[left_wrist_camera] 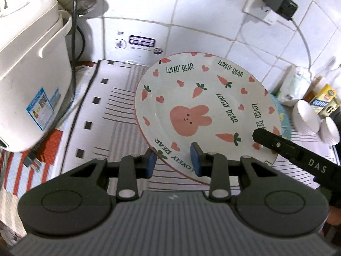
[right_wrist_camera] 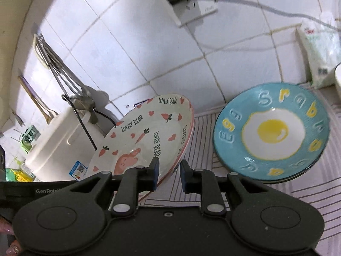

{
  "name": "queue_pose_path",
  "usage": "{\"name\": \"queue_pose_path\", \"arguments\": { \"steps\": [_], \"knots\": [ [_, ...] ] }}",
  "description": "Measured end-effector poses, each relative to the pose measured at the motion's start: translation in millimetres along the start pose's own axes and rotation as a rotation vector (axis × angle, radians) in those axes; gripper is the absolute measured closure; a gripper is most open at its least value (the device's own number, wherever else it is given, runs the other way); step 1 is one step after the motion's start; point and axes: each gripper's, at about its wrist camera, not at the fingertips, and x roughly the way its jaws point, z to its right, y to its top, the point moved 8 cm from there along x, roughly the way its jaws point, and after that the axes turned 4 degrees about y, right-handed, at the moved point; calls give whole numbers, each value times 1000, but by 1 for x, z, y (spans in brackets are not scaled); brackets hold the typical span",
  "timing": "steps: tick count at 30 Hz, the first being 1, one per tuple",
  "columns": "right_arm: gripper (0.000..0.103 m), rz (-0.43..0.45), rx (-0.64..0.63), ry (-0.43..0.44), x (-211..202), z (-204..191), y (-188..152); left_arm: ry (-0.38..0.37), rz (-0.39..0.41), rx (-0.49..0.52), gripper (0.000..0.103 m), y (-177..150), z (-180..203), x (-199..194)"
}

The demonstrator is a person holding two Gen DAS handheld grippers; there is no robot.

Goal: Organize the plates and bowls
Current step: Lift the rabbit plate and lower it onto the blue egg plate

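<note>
Your left gripper clamps the near rim of the bunny plate, one pad under the edge and one on top. The plate is tilted, its far edge raised off the striped mat, so it looks lifted rather than resting.

Your right gripper stands narrow at the plate's right rim. The rim runs between its fingers, but a gap shows beside the right pad, so judge it as loose and the left grip as carrying the load.

The blue egg plate lies flat on the mat to the right. A darker rim shows beneath it, so it may already top a small stack. Two white bowls sit on their sides further right, touching each other and not nested. The rice cooker stands to the left.

The task looks to be in its early to middle part. One plate is in hand and not yet placed; the likely spot is on the blue plate. The bowls look untouched and are left to stack. Watch the one-sided hold: a tilted plate can slip.
</note>
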Motion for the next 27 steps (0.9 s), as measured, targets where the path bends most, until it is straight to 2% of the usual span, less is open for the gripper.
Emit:
{"name": "queue_pose_path", "arguments": {
  "steps": [6, 16, 20, 27],
  "knots": [
    [77, 3, -31, 12, -37, 19, 19, -11, 5, -15, 70, -1, 46, -3],
    [77, -15, -44, 6, -82, 84, 45, -7, -10, -4, 70, 4, 136, 13],
    [77, -21, -65, 5, -88, 107, 51, 28, -5, 23, 70, 4, 161, 20],
    [77, -51, -53, 7, -89, 142, 57, 46, -37, -1, 71, 1, 183, 43]
  ]
}}
